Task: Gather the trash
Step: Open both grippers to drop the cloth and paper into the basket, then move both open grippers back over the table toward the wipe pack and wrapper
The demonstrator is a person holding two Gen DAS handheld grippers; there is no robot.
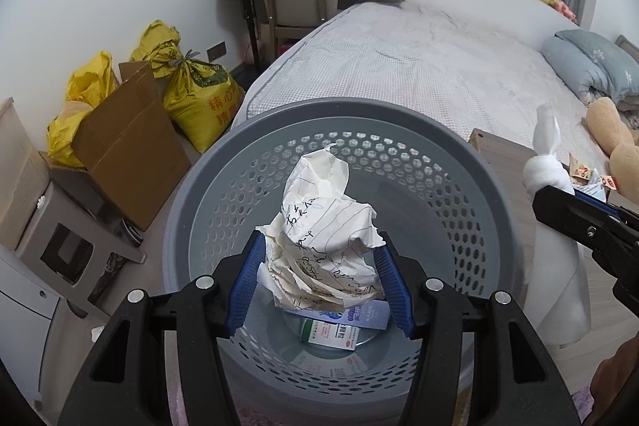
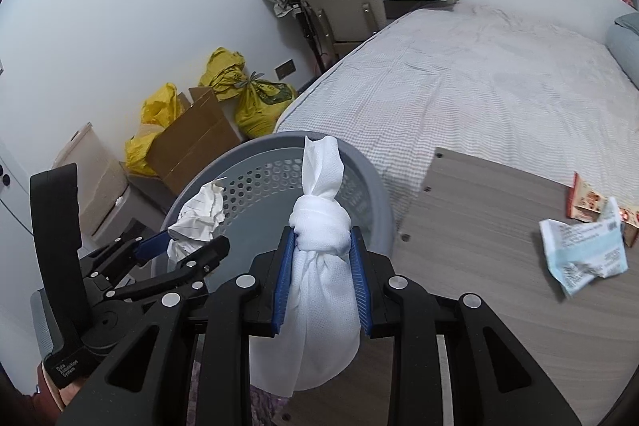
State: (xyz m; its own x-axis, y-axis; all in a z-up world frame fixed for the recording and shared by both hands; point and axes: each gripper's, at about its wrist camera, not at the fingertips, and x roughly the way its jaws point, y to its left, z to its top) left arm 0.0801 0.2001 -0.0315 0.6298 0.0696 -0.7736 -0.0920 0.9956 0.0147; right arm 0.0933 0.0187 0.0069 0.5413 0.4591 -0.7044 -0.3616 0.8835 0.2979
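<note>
Bedroom: crumpled paper (image 1: 325, 226) clamped in left claw (image 1: 321, 276), above basket (image 1: 207, 166).

The wide mouth of the grey basket (image 1: 515, 210) is left unblocked from above, flanked by the bed (image 1: 419, 66) and a wooden board (image 2: 479, 226).

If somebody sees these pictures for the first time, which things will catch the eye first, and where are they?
First comes the crumpled sheet of handwritten lined paper, pinched in the left gripper above the grey perforated basket, where small medicine boxes lie at the bottom. Next is the knotted white cloth bundle, clamped in the right gripper beside the basket rim. Behind stand yellow sacks by the wall.
</note>
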